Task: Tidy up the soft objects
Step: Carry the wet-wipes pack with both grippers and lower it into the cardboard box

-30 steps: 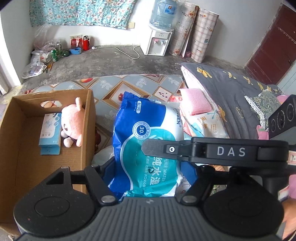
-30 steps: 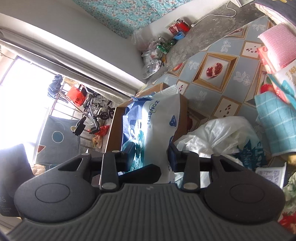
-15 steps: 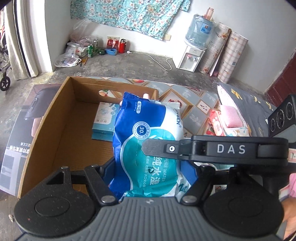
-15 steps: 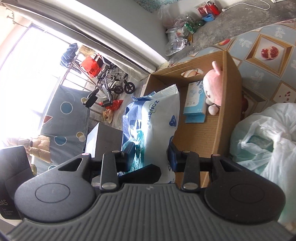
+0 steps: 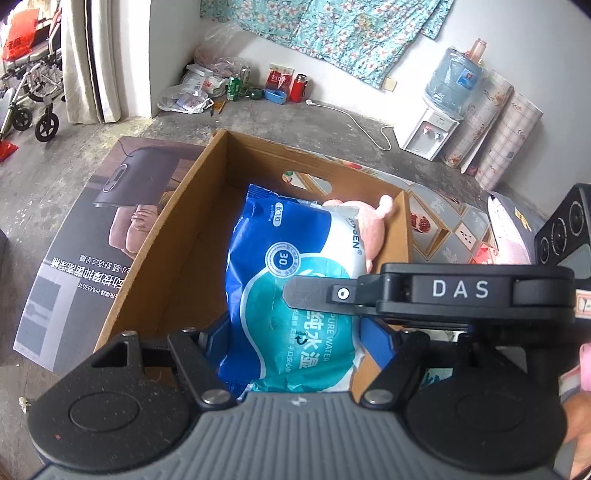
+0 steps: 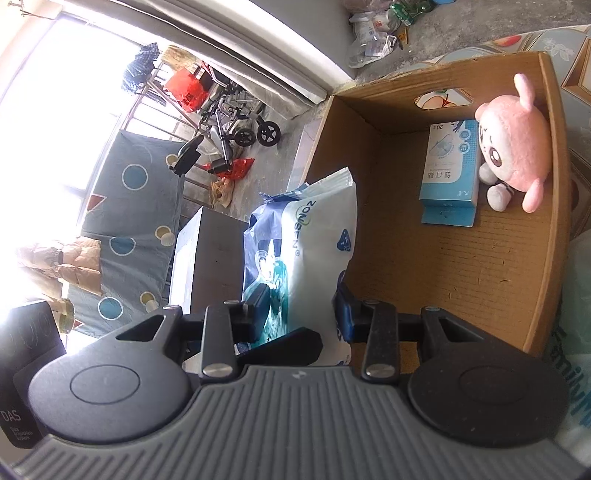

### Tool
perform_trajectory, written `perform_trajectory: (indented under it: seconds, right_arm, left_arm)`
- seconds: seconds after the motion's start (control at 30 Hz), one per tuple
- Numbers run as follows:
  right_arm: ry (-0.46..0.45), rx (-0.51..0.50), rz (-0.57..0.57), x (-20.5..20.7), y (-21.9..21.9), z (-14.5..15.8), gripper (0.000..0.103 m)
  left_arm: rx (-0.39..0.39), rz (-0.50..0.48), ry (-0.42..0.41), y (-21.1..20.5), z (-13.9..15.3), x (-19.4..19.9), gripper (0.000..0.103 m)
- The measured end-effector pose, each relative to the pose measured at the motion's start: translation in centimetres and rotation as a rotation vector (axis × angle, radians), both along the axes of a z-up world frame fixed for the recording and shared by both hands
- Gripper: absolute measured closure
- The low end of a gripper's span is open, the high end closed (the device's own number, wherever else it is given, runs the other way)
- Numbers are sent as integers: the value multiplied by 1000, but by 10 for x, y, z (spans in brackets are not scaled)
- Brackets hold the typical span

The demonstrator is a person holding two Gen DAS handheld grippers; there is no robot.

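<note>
A lived-in room of a modest home was shown, with a bare concrete floor [image 5: 92, 192] and plain white walls. A floral cloth [image 5: 343, 33] had been hung on the wall, and a water dispenser [image 5: 439, 122] with a blue bottle was stood beside rolls of patterned covering [image 5: 495, 129]. Household clutter was gathered in the corner: plastic bags [image 5: 184, 99], drink cans [image 5: 233, 86] and a red flask [image 5: 298, 88]. A patterned floor mat [image 5: 439, 225] and grey bedding [image 5: 513, 221] were laid out nearby. A cardboard box [image 6: 461, 266] was set on the floor. A curtain [image 5: 85, 55] was drawn at a bright doorway, and a wheelchair [image 6: 236, 114] was parked outside.
</note>
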State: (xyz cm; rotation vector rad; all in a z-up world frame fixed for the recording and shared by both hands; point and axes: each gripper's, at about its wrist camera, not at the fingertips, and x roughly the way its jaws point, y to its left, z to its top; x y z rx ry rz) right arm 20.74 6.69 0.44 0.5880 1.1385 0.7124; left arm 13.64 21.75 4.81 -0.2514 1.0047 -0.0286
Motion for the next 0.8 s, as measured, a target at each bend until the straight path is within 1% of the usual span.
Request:
perform_trajectory:
  seconds: [0.23, 0.43, 0.57, 0.67, 0.7, 0.8]
  right_arm:
    - [38, -30, 0, 41, 31, -26, 66]
    - [99, -28, -38, 83, 42, -61, 66]
    - [140, -9, -87, 108, 41, -86, 66]
    - [175, 24, -134, 127, 42, -108, 67]
    - [183, 22, -150, 133, 44, -116, 67]
    - [200, -37, -172, 146, 51, -139, 69]
  left_arm:
    - [-13, 27, 39, 29, -25, 37, 29]
    - [-8, 13, 76, 43, -51, 77, 29]
    - [14, 9, 89, 44, -67, 104, 29]
    - [42, 26, 72, 45, -77, 120, 29]
    - [58, 36, 79, 46, -81, 124, 29]
    - [87, 60, 107, 49, -94, 131, 29]
